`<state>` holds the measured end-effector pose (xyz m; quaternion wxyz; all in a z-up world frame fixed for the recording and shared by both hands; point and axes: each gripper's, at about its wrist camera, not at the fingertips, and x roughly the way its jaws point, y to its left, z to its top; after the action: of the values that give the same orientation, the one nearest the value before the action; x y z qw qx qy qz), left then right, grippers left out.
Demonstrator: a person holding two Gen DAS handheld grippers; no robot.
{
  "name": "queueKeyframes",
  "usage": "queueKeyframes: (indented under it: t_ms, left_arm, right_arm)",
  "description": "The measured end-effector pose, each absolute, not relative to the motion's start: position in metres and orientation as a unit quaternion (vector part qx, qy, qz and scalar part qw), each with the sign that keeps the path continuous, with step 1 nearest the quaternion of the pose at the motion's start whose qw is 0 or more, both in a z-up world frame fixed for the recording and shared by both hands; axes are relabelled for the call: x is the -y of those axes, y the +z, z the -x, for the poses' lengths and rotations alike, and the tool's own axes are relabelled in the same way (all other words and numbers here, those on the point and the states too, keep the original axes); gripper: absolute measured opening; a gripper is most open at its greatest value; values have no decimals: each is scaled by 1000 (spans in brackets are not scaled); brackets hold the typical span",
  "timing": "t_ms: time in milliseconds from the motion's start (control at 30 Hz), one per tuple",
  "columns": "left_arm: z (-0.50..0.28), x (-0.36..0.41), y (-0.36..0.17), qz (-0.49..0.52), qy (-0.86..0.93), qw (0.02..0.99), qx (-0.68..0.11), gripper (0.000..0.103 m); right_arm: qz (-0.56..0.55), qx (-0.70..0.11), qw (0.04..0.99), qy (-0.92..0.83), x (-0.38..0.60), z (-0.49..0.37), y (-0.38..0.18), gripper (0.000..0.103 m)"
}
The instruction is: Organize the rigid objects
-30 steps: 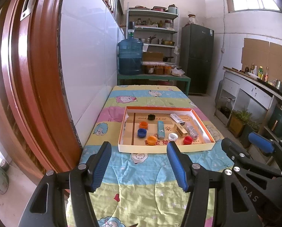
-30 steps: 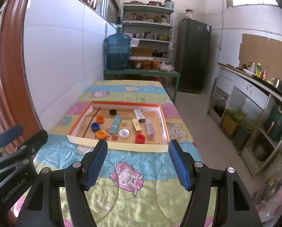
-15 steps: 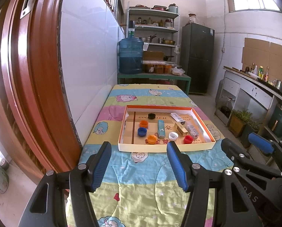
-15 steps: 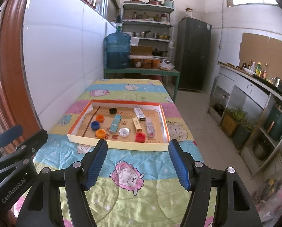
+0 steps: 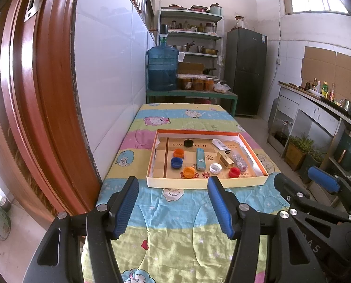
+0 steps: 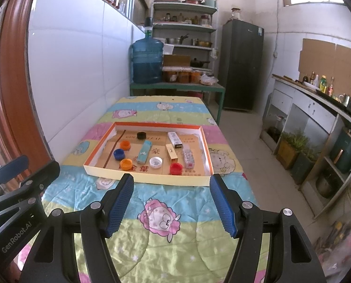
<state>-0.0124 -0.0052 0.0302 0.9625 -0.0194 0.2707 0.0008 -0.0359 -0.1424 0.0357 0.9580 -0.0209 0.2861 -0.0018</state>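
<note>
Cardboard tray (image 6: 206, 149) on quilted table (image 6: 166, 214), holding scattered bottle caps (image 6: 126, 164) and small boxes (image 6: 144, 152) loose inside. Left gripper (image 5: 173, 208) and right gripper (image 6: 172, 204) both spread wide, empty, hovering short of near rim. Either sorting pending or already finished; hard to judge which.

Left gripper (image 5: 172, 204): black skeletal frame, ribbed blue finger pads (image 5: 126, 206), silver screws. Right gripper (image 6: 172, 204): identical build; the neighbouring unit's body is marked "GenRobot.AI".
</note>
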Motion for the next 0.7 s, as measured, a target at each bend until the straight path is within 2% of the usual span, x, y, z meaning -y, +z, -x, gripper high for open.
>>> queueKeyframes:
  t_ms: [700]
  left_arm:
    - [13,5,25,19,1,962,-273,61]
  right_arm:
    - [20,-289,957,-1,142,36,33,69]
